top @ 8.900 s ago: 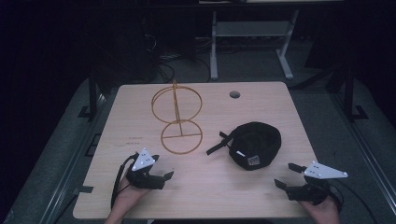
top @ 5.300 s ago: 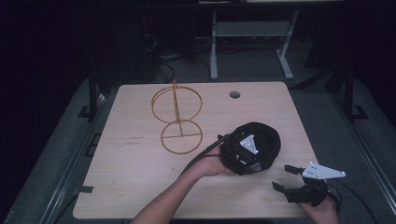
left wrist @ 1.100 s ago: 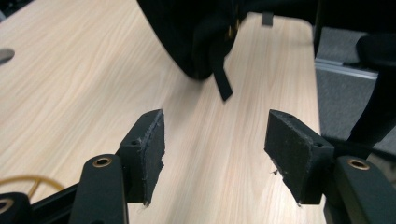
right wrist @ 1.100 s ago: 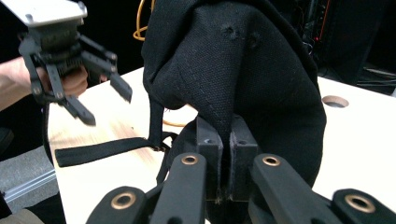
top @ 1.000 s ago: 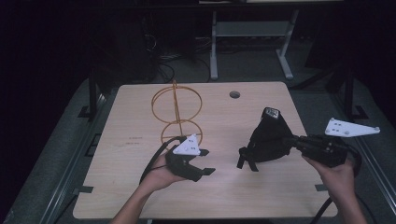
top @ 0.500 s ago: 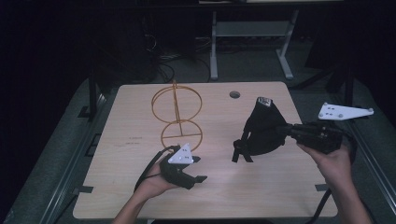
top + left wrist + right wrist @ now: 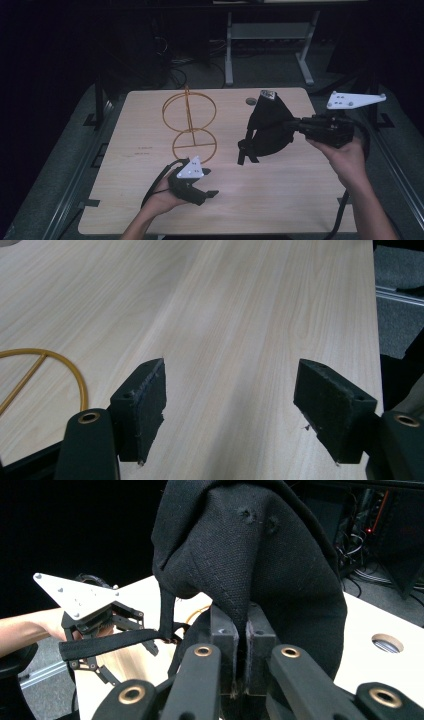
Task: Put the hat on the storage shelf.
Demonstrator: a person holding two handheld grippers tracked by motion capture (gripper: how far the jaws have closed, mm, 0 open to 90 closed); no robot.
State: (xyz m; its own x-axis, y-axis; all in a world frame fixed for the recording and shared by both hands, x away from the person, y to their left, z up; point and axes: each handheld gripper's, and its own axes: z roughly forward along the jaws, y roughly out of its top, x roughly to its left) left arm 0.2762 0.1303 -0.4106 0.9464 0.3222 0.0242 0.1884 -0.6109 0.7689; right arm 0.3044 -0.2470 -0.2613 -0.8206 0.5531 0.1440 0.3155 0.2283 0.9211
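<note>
**Black cap lifted clear of the table by the right gripper**

While it hung in the right of the high view, above the table's far right part, a black fabric cap (image 7: 269,131) was pinched by the right gripper (image 7: 301,126), whose jaws were clenched on a fold of the cloth. The cap sagged and folded, its strap (image 7: 116,642) drooping, so it looked soft, light and floppy; the stiffer brim or a seam would likely give a surer hold than loose cloth. At lower centre of the high view, the left gripper (image 7: 207,186) rested in a hand near the table's front edge, jaws spread wide on nothing. A gold wire stand (image 7: 189,123) of rings stood upper centre. The pale wooden table (image 7: 280,200) was smooth; the room behind was dark, with cables and a metal frame (image 7: 268,36).
</note>
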